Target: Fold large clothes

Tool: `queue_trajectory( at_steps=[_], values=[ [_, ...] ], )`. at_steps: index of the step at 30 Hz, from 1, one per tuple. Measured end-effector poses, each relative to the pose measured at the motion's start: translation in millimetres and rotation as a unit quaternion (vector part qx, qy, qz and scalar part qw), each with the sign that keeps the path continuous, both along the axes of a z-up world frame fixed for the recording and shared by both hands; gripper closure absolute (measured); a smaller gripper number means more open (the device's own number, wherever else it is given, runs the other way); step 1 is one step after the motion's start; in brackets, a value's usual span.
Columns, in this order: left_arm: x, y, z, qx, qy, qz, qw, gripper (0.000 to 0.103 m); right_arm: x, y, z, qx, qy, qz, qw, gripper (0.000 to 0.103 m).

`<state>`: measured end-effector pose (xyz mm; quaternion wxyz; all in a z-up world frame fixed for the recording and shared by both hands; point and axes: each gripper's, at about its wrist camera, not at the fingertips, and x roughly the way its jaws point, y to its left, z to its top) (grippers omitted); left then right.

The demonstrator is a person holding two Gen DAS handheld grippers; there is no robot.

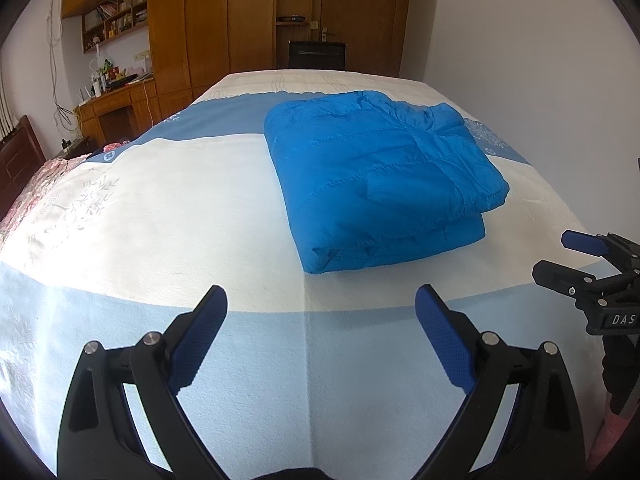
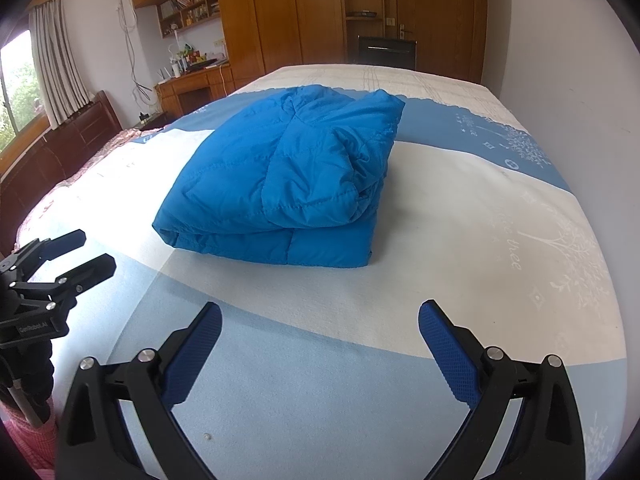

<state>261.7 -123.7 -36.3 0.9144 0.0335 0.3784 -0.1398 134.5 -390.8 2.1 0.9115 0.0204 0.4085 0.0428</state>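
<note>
A bright blue quilted jacket (image 1: 376, 176) lies folded into a thick rectangle on the bed; it also shows in the right wrist view (image 2: 288, 176). My left gripper (image 1: 320, 300) is open and empty, hovering over the bed's near edge, short of the jacket. My right gripper (image 2: 320, 314) is open and empty, also short of the jacket's near edge. The right gripper shows at the right edge of the left wrist view (image 1: 572, 254), and the left gripper at the left edge of the right wrist view (image 2: 94, 250). Both are apart from the jacket.
The bed cover (image 1: 192, 200) is white with blue bands. A dark wooden headboard (image 2: 80, 128) stands at the left, a desk (image 2: 192, 84) and wooden wardrobes (image 2: 304, 12) beyond the bed, a wall (image 2: 560, 60) along the right side.
</note>
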Motion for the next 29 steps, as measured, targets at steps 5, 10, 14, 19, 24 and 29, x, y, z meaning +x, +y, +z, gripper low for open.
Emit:
queue_trajectory(
  at_steps=[5, 10, 14, 19, 24, 29],
  values=[
    [-0.2, 1.1, -0.6, -0.003, 0.001, -0.001, 1.0000, 0.009, 2.8, -0.6, -2.7, 0.001, 0.003, 0.000, 1.000, 0.004],
    [-1.3, 2.4, -0.1, -0.003, -0.002, 0.000, 1.0000, 0.009, 3.9, -1.3, -3.5, 0.001, 0.003, 0.000, 1.000, 0.004],
    [-1.1, 2.8, 0.1, -0.003, -0.002, 0.000, 1.0000, 0.009, 3.9, -1.3, -3.5, 0.001, 0.003, 0.000, 1.000, 0.004],
    [-1.4, 2.5, -0.6, -0.001, 0.000, -0.001, 1.0000, 0.009, 4.3, -1.9, -4.0, 0.002, 0.003, -0.001, 1.000, 0.004],
    [-0.6, 4.3, -1.2, -0.002, 0.005, 0.000, 1.0000, 0.009, 4.6, -2.3, -4.1, 0.002, 0.003, -0.001, 1.000, 0.004],
    [-0.4, 5.8, -1.2, -0.002, 0.005, 0.001, 1.0000, 0.009, 4.4, -2.3, -4.4, 0.003, 0.002, 0.000, 1.000, 0.004]
  ],
)
